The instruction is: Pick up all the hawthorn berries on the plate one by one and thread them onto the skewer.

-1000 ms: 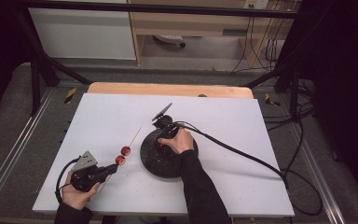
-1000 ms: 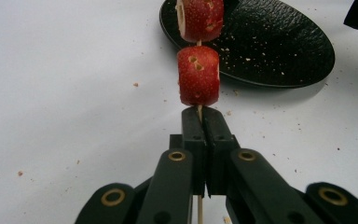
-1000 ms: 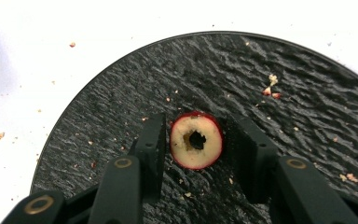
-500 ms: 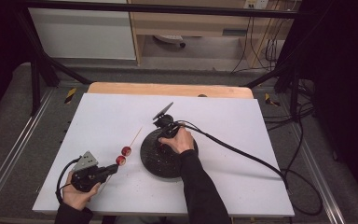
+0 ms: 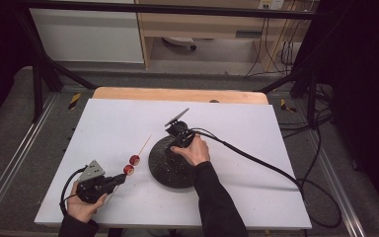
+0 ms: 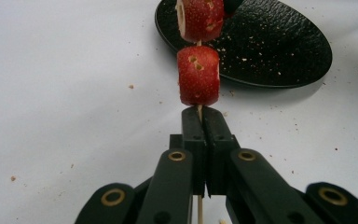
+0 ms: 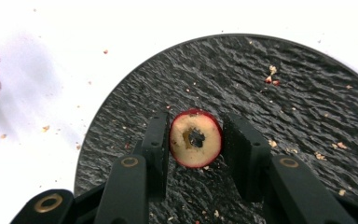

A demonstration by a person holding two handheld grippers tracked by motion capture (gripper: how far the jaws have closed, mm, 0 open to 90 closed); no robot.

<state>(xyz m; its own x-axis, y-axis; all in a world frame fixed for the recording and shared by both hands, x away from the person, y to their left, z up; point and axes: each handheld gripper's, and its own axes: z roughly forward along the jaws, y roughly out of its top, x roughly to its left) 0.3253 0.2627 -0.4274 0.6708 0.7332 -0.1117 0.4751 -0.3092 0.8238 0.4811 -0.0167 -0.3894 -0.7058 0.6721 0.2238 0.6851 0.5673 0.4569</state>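
Little has changed in the last second: in the high view both your hands sit where they were, the skewer [image 5: 144,144] has not shifted, and your right hand still rests over the plate [image 5: 165,165]. That reads as a grip being settled, not a carry begun, so the next threading step has not yet started.

Your left claw [image 5: 120,177], at 7 o'clock on the desk [image 5: 256,138], has its jaws together, clamped on the skewer, which points away toward 1 o'clock. Two red fruit pieces are already on it: the near piece [image 5: 129,170] just ahead of the jaws, the far piece [image 5: 134,159] a little further up the stick, both at 9 o'clock of the plate.

Your right claw [image 7: 196,119] is clamped on a loose slice [image 7: 184,128] that stands on edge on the plate, red rim outward, pale cut face and its dark centre hole toward the camera.

The high view gives the layout but hides that slice under your right hand. The right gripper view shows it between the jaws, and crumbs scattered on the plate [image 7: 284,93]. The left gripper view shows what the others miss: the left claw [image 6: 201,114] pinching the thin stick just below the near piece [image 6: 198,74], with the far piece [image 6: 199,18] at 12 o'clock before the plate's rim [image 6: 279,46]. I judge the slice's hole will need lining up with the skewer tip next
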